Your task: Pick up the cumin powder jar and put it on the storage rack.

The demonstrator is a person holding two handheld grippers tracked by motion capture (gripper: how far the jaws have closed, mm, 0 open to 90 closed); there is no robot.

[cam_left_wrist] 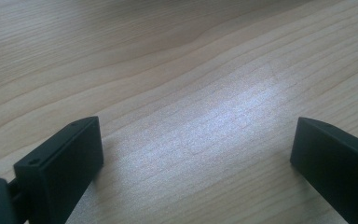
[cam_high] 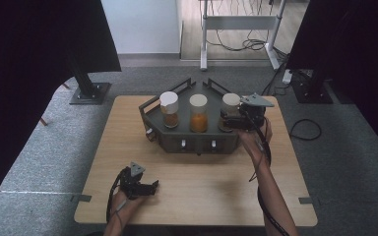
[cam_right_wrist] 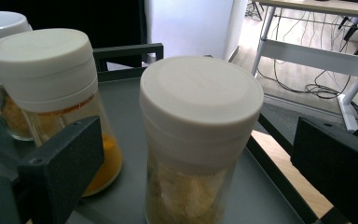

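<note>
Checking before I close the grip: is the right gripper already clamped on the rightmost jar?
No: in the right gripper view the jar stands between the right gripper's open jaws, with gaps on both sides.

Black grippers (cam_high: 226,118), grey plates, trailing cables.

white lid jars (cam_right_wrist: 200,140): one orange inside, two brownish. tray (cam_high: 174,140) dark grey. surface (cam_high: 128,128) light wood, wavy lines. fingers (cam_left_wrist: 60,163) black.

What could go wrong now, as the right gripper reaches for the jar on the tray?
The right gripper is open around the right jar but not yet pressing; closing off-centre might tip it. The left jaw stands close to the middle jar and could nudge it. The smooth white lid might slip if gripped high.
</note>
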